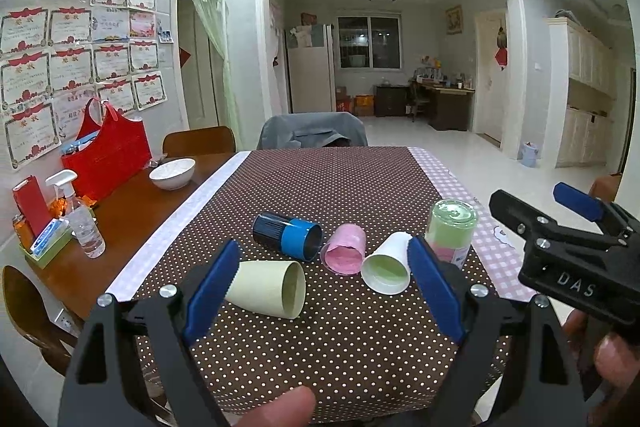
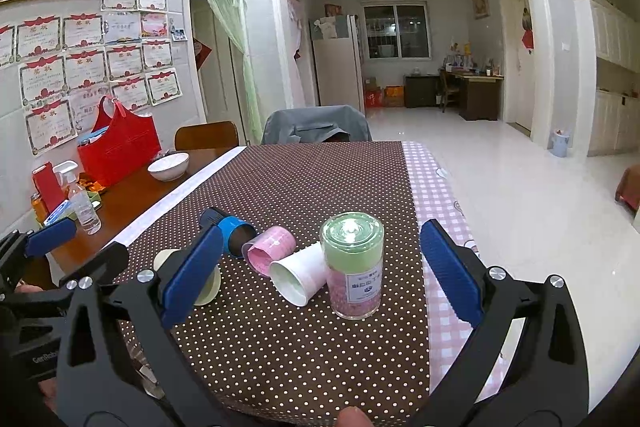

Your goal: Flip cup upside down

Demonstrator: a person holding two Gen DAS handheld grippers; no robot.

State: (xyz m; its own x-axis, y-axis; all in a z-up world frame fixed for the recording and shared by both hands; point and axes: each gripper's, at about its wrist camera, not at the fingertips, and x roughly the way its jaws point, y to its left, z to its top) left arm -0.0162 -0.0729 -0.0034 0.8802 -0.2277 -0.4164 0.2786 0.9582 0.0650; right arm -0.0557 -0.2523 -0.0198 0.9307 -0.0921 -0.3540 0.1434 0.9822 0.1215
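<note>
Several cups lie on their sides on the brown dotted tablecloth [image 1: 320, 339]: a pale yellow cup [image 1: 266, 289], a blue and black cup [image 1: 286, 235], a pink cup [image 1: 345, 254] and a white cup [image 1: 389, 268]. A clear cup [image 1: 452, 231] stands upside down with a green base on top. My left gripper [image 1: 324, 263] is open above the near cups, holding nothing. My right gripper [image 2: 324, 251] is open, and the clear cup [image 2: 353, 265] and the white cup [image 2: 299, 278] lie ahead between its fingers. The right gripper also shows in the left wrist view [image 1: 568, 223].
A white bowl [image 1: 173, 173], a red bag [image 1: 108, 151], a spray bottle [image 1: 82, 223] and small boxes stand on the bare wooden table at left. A chair with a grey cover [image 1: 312, 133] is at the far end. A pink checked cloth [image 1: 472, 223] covers the table's right edge.
</note>
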